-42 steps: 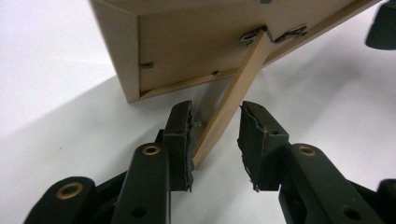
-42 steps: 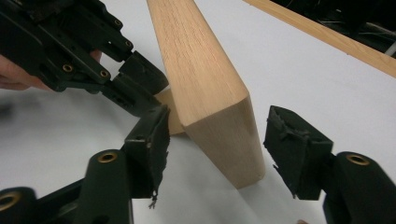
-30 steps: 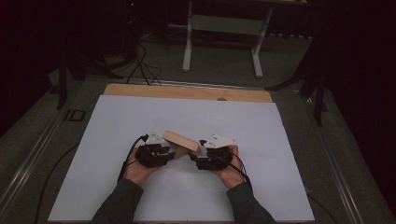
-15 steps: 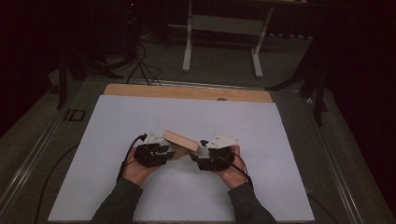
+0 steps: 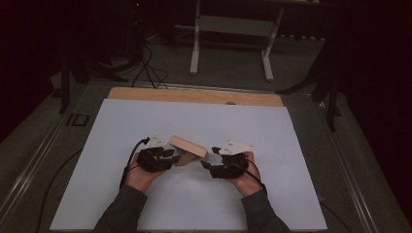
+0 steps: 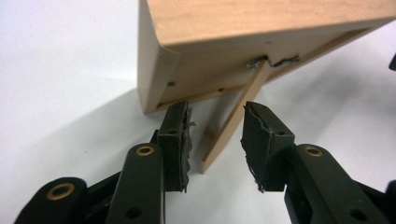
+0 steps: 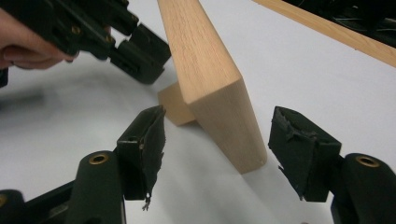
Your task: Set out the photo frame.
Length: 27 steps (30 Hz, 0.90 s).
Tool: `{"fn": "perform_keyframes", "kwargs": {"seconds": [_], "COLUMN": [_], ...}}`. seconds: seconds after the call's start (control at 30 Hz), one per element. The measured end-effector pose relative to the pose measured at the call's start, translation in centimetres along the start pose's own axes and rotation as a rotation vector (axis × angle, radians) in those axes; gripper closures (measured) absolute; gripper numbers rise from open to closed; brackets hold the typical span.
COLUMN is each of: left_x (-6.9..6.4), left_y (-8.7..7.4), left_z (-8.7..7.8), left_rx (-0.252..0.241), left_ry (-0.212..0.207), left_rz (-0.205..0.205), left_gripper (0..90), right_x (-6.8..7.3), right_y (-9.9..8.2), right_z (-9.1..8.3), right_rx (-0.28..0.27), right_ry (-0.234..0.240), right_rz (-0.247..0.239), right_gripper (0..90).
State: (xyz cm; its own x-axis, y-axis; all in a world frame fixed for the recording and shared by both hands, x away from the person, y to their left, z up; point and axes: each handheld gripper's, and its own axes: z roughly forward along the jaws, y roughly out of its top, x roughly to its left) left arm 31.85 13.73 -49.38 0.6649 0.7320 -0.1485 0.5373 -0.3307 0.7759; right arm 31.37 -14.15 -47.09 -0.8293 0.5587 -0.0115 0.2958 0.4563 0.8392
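A light wooden picture frame (image 5: 187, 147) stands tilted on the white sheet, propped on a thin back strut (image 6: 233, 126). In the high view my left gripper (image 5: 176, 156) is at its left end and my right gripper (image 5: 206, 162) at its right end. In the left gripper view the frame's back (image 6: 261, 23) faces me, and my left gripper (image 6: 215, 140) stands open with the strut running between its pads. In the right gripper view my right gripper (image 7: 217, 149) is open wide around the frame's near edge (image 7: 210, 70), with gaps on both sides. The left gripper (image 7: 135, 51) shows beyond the frame.
The white sheet (image 5: 145, 121) covers most of the table, with a bare wooden strip (image 5: 194, 95) along its far edge. Behind the table stand white desk legs (image 5: 231, 24) and floor cables (image 5: 145, 68). The sheet has free room on all sides of the frame.
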Motion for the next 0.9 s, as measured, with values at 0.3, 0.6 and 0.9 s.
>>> {"fn": "perform_keyframes", "kwargs": {"seconds": [0.3,0.6,0.9], "left_x": [-0.1,0.0,-0.2], "left_y": [0.3,0.5,0.7], "left_z": [-0.5,-0.9,-0.7], "left_rx": [-0.016,-0.027,-0.02], "left_ry": [0.003,0.001,-0.002], "left_rz": [0.024,0.022,0.042], "left_gripper": [67.2,71.4,81.3], "right_x": [-0.7,-1.5,-1.9], "right_y": [-0.3,-0.5,-0.7], "right_z": [-0.4,-1.2,-1.1], "right_rx": [0.014,0.003,-0.025], "right_ry": [0.01,0.008,-0.054], "right_rz": [0.008,0.02,0.059], "right_gripper": [37.8,50.7,75.3]}}
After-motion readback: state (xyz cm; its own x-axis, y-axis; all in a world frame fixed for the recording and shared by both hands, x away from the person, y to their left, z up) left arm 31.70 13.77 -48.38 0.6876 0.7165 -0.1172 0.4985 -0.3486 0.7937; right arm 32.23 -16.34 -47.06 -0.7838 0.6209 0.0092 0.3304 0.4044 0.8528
